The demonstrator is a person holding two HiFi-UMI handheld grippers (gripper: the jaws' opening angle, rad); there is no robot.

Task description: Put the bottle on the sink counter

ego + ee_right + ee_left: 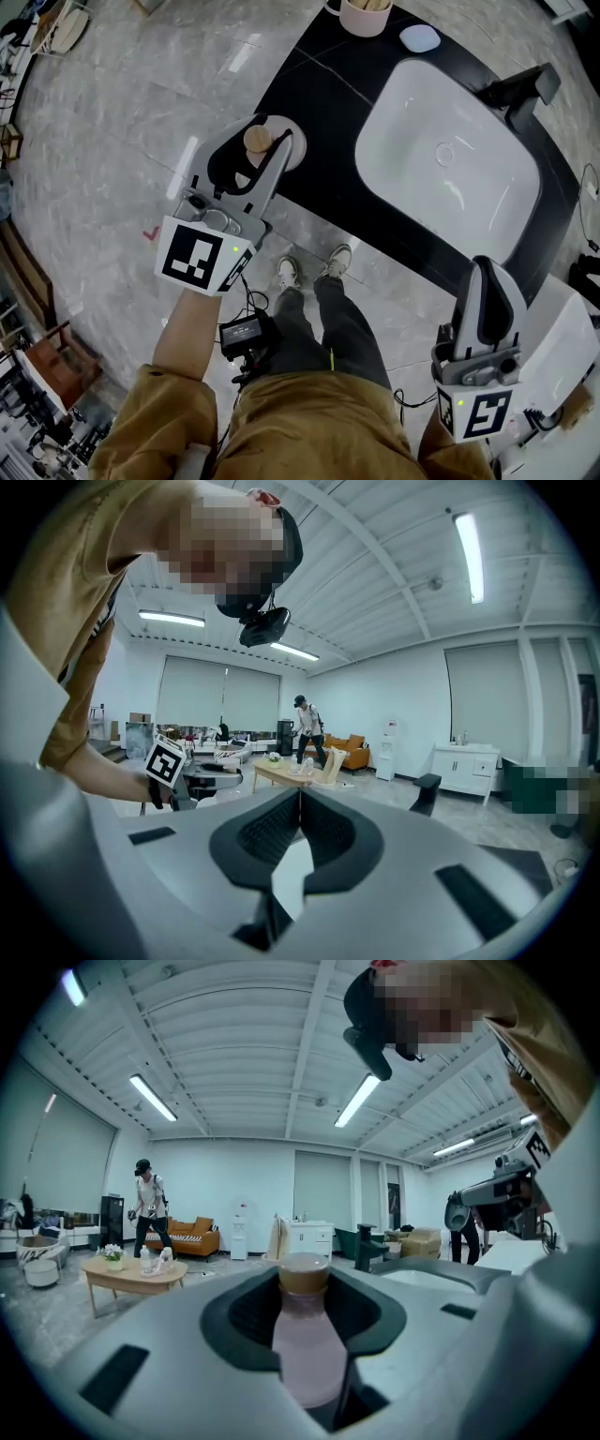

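The bottle (258,140), with a pale pink body and a tan cap, stands upright between the jaws of my left gripper (272,142). It is over the near left end of the black sink counter (319,103). Whether its base touches the counter is hidden. In the left gripper view the bottle (302,1335) fills the gap and the dark pads (246,1321) press on its sides, so the left gripper (305,1288) is shut on it. My right gripper (487,270) hangs low at the right, off the counter's near edge. Its jaws are shut with nothing in them (298,803).
A white basin (450,159) is set in the counter, with a black faucet (520,89) behind it. A beige cup (366,14) and a pale blue dish (420,37) stand at the far end. The person's shoes (314,267) are on the grey floor below.
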